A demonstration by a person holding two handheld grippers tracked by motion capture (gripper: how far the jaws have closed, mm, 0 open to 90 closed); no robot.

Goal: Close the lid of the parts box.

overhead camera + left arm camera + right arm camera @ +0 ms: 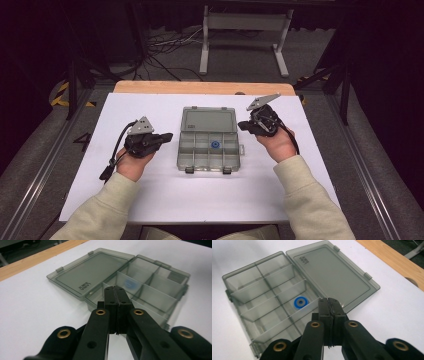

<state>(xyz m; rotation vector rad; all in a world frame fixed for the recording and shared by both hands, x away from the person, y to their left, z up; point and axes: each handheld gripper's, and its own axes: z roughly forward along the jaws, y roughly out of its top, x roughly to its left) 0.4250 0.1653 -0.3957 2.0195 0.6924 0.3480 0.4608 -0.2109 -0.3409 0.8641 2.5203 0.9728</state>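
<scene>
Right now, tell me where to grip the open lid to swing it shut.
Probably grip the lid's far edge, coming from the table's far side. It lies flat, hinged to the box, with two small latch tabs on that free edge for the jaws to pinch.

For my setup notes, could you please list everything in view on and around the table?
Organiser box: one, clear grey, centre of the mat, divided into compartments.
Lid: one, clear grey, open flat behind the box.
Ring: one, blue, in a middle compartment.
Mat: one, white, covering the table.
Table edge: one, wooden, along the far side.
Stand: one, light grey, on the floor beyond the table.
Cables: several, black, on the floor.
Left tool: one, black, left of the box, shut.
Right tool: one, black, right of the lid, shut.
Sleeves: two, cream.
</scene>
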